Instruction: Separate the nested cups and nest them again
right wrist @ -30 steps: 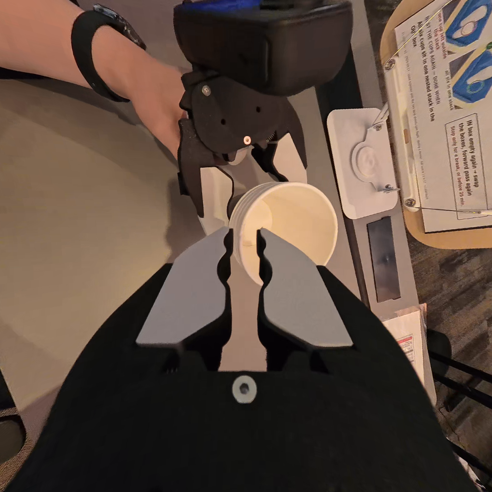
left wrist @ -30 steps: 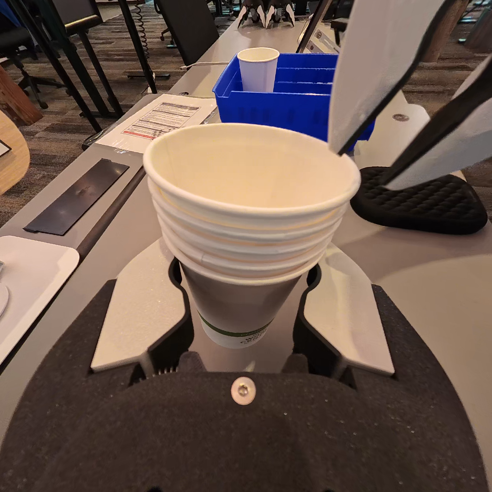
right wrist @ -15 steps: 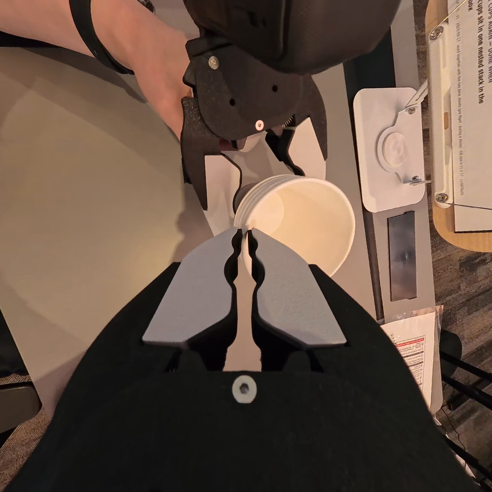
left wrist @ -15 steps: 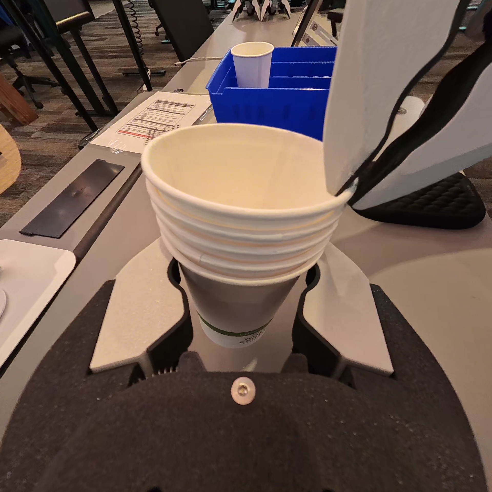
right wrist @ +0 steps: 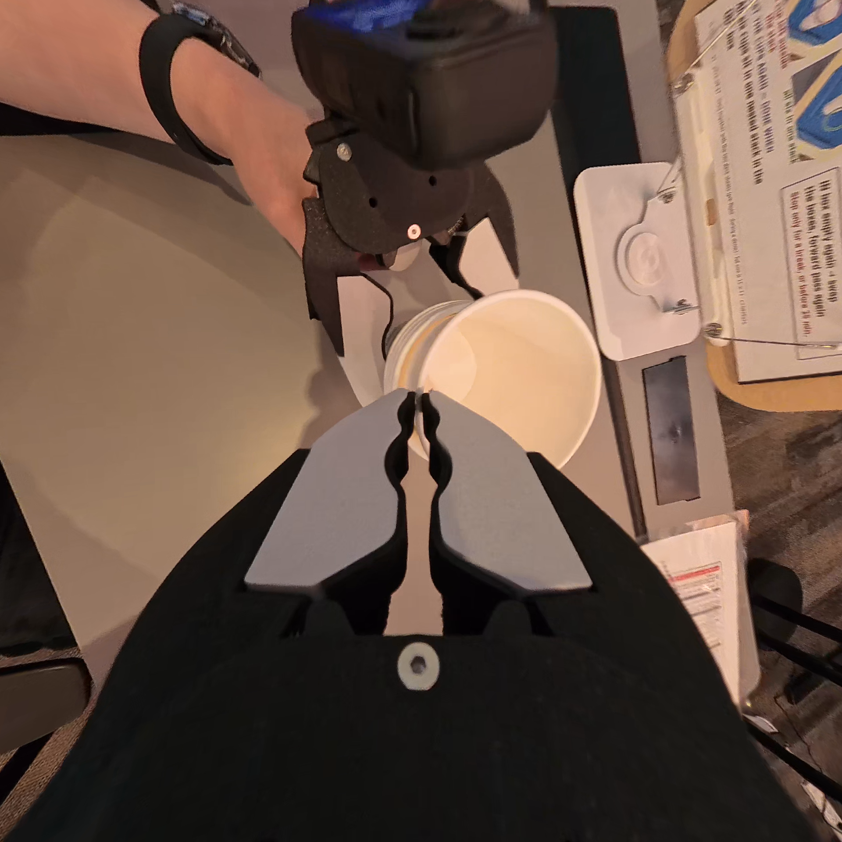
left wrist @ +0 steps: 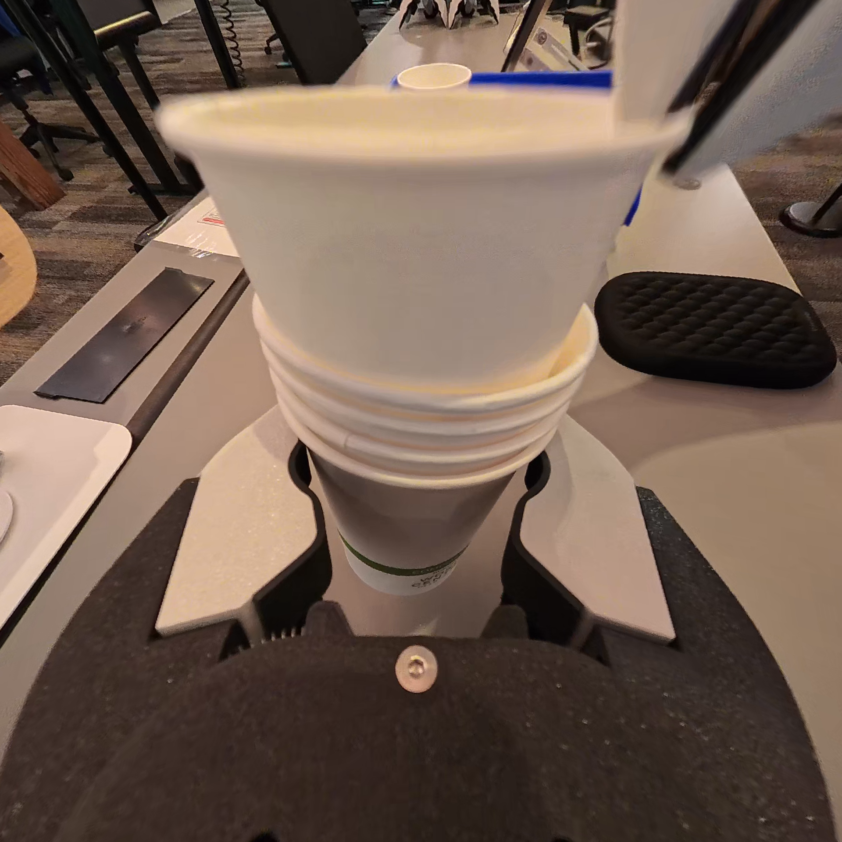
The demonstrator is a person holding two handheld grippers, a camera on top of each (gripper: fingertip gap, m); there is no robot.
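Left wrist view shows the change plainly: the top cup [left wrist: 419,218] that sat flush in the stack a second ago has risen, its rim now well above the ringed rims of the stack of nested cups [left wrist: 426,428] and slightly blurred, with only its lower part in the one beneath. My left gripper [left wrist: 419,460] holds the stack by its lower body, fingers closed against the sides just under the lowest rim. From above, my right gripper [right wrist: 418,397] has gone from a narrow gap half a second ago to a pinch on the top cup's near rim, one finger inside and one outside. The stack hangs above the grey table [right wrist: 136,319], tipped toward the right wrist camera. A blue bin [left wrist: 537,79] with a lone cup [left wrist: 433,82] standing in it sits behind, mostly hidden.

I judge the first separation is under way but unfinished; the cup needs to clear fully. The rim pinch is thin, so a slip or a second cup dragging along is the risk
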